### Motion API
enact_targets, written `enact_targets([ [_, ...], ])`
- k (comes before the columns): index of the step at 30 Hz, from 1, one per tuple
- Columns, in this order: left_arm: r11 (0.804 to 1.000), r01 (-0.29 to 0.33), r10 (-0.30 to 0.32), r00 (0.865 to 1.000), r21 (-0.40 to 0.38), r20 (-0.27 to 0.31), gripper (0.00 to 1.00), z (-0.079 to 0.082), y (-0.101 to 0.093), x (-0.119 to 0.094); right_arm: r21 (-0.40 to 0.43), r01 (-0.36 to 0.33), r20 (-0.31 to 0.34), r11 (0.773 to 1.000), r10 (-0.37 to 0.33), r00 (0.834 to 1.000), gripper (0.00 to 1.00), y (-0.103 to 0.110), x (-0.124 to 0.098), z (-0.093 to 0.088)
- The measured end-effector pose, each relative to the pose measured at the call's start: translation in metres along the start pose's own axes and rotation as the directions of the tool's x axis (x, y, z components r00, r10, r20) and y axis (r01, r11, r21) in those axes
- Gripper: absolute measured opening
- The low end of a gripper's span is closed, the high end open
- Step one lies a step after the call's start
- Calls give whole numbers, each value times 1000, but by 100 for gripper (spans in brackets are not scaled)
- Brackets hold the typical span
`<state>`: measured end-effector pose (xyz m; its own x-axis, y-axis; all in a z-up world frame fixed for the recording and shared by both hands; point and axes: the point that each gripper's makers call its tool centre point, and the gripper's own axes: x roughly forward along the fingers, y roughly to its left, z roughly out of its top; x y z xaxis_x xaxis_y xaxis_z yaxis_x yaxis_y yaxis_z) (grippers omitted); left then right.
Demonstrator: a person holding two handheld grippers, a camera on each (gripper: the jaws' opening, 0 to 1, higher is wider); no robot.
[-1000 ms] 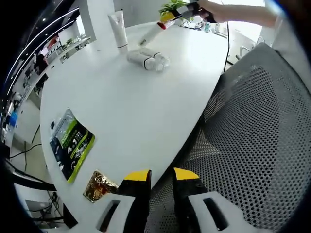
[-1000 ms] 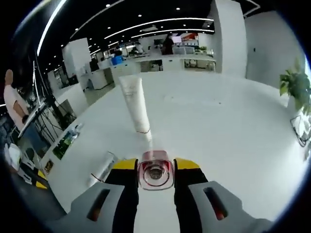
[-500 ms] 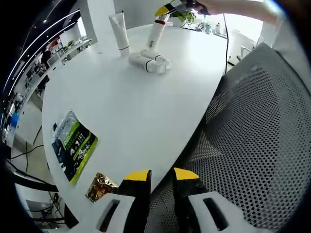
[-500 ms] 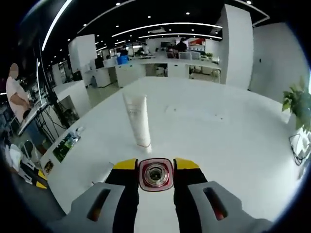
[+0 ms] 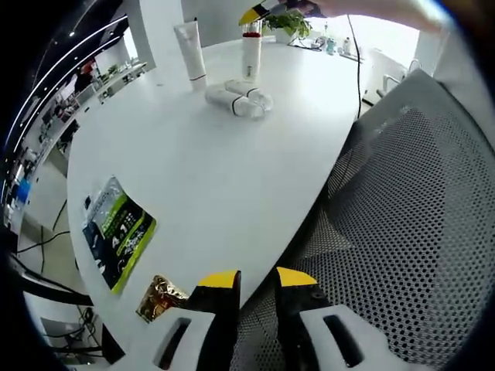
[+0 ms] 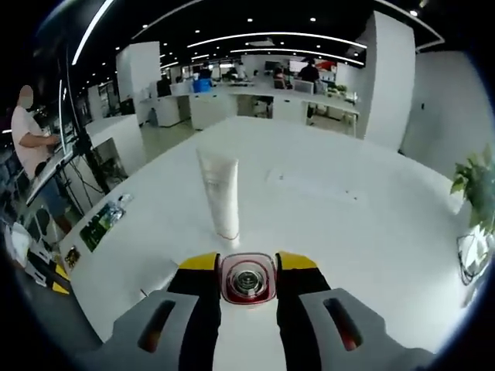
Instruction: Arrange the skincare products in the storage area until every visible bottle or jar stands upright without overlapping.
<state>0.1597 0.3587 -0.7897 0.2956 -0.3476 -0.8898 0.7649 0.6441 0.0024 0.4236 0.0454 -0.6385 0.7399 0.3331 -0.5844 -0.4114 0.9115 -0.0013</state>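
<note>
The right gripper [image 6: 247, 267] is closed on the red-trimmed cap of a bottle [image 6: 247, 279], which is gripped between the yellow-tipped jaws and seen from directly above in the right gripper view. In the left gripper view the same bottle [image 5: 250, 56] is seen as a white body with a red cap, standing upright at the far end of the white desk [image 5: 209, 178], with the right gripper [image 5: 267, 10] at its top.

A white tube [image 6: 220, 195] stands upright on its cap just beyond the held bottle in the right gripper view; in the left gripper view the tube [image 5: 189, 50] stands near the bottle, to its left. Two small items [image 5: 237, 97] lie on their sides on the desk just in front of the bottle, touching or nearly touching one another; which cannot be told.

The left gripper [image 5: 251, 282] is held at the near edge of the desk with its jaws apart by a narrow gap and nothing between them. Below and to its right a mesh chair back [image 5: 394, 232] is seen. A green and black packet [image 5: 116, 232] and a gold packet [image 5: 158, 297] lie flat on the near left part of the desk, well apart from the bottles.

A potted plant [image 6: 476, 182] stands at the far right edge of the desk.
</note>
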Motion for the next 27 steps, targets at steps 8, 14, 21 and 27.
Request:
enact_targets([
  [8, 1000, -3, 3, 1000, -3, 4, 18, 1, 1, 0, 9, -9, 3, 1000, 9, 1000, 25, 1, 5, 4],
  [14, 1000, -3, 3, 1000, -2, 5, 18, 1, 1, -1, -9, -6, 4, 1000, 6, 1000, 26, 7, 9, 7],
  [21, 1000, -4, 4, 1000, -1, 5, 18, 1, 1, -1, -20, 17, 52, 1000, -16, 999, 27, 5, 9, 9],
  [27, 1000, -2, 2, 1000, 1, 3, 18, 1, 0, -1, 40, -38, 56, 998, 35, 998, 44, 10, 9, 7],
])
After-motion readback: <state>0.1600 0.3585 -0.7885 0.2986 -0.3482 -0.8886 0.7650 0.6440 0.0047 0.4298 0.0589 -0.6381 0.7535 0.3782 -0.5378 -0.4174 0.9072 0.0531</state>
